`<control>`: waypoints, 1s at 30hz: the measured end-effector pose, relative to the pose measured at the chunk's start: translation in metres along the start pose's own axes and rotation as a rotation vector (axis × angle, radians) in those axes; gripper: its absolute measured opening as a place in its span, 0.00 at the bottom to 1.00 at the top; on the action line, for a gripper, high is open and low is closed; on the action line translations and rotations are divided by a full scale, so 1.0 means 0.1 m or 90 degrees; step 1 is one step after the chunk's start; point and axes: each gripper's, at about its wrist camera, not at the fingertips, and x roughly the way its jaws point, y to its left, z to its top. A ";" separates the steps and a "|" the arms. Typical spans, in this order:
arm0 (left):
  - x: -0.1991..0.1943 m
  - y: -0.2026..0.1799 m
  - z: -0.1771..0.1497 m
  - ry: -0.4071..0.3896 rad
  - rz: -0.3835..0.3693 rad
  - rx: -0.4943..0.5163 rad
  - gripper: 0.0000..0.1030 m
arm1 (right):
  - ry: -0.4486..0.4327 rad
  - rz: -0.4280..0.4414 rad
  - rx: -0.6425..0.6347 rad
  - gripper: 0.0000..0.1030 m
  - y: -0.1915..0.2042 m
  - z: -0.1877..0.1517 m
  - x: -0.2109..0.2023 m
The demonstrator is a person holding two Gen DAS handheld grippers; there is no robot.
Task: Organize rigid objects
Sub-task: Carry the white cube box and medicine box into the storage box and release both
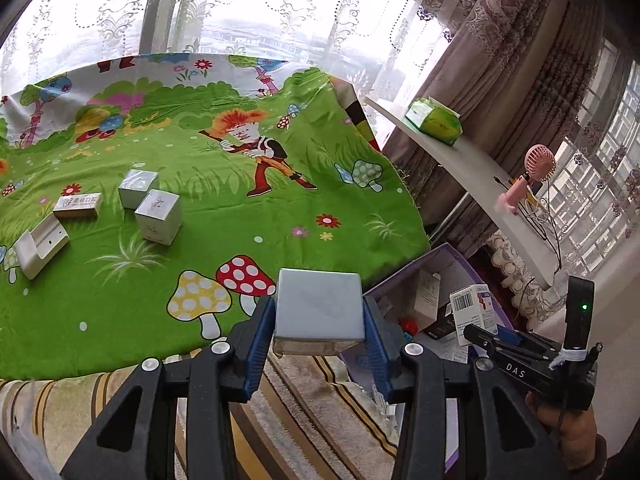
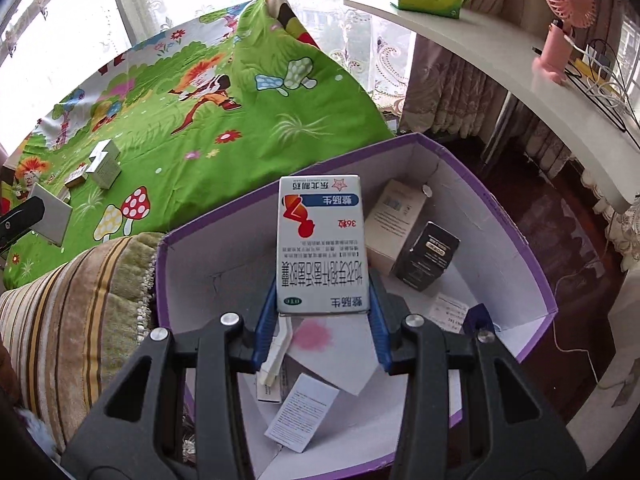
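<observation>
Purple cardboard box (image 2: pixel 532 264) sits beside the bed's green cartoon sheet (image 1: pixel 224 208), a beige carton (image 2: pixel 394 220) and black carton (image 2: pixel 426 258) inside. My right hand-held gripper (image 2: pixel 322 320) clamps a white medicine box (image 2: pixel 320 240) above it. My left hand-held gripper (image 1: pixel 320 328) grips a pale grey box (image 1: pixel 320 306) over the sheet's edge. 4 small boxes (image 1: pixel 158 216) lie on the sheet.

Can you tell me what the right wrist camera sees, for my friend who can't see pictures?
The right gripper holds a white medicine box over an open purple storage box. Inside lie a black box, a cream box and some paper slips. Behind is a green cartoon cloth.
</observation>
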 end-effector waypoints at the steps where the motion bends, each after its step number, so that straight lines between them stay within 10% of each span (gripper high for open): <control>1: 0.02 -0.04 -0.01 0.004 -0.003 0.005 0.43 | 0.003 -0.003 0.006 0.44 -0.05 -0.01 0.02; 30: 0.31 -0.51 -0.04 0.057 -0.082 0.056 0.56 | -0.004 -0.016 0.076 0.60 -0.55 0.02 0.07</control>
